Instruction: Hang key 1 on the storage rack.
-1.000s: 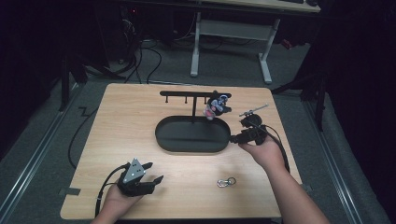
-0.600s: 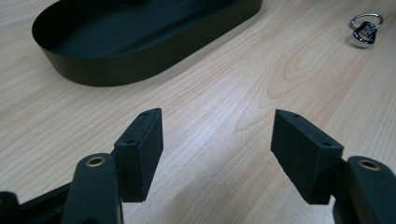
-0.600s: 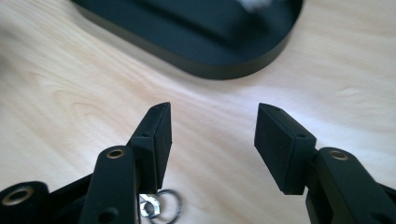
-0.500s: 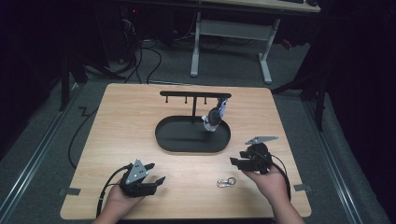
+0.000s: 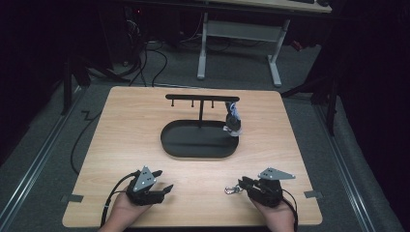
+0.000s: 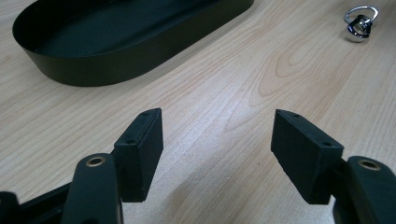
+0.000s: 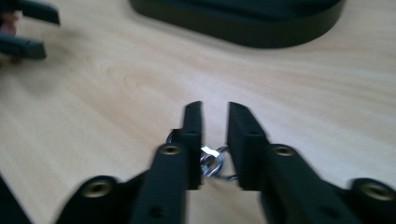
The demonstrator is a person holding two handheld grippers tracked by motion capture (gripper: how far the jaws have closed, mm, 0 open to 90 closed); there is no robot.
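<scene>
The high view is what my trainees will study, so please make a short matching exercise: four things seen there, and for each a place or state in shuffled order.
Things:
1. left gripper
2. right gripper
3. keychain figure
4. oval tray

Places or states:
A. hangs from the rack
B. black, at the table's middle
C. jaws wide apart, nothing between them
D. jaws close around the metal key ring

Pairs: 1-C, 2-D, 3-A, 4-B

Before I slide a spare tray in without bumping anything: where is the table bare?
Bare wood lies left of the black oval tray and between the tray and the left gripper. It is crowded around the key ring, where the right gripper closes in.
</scene>
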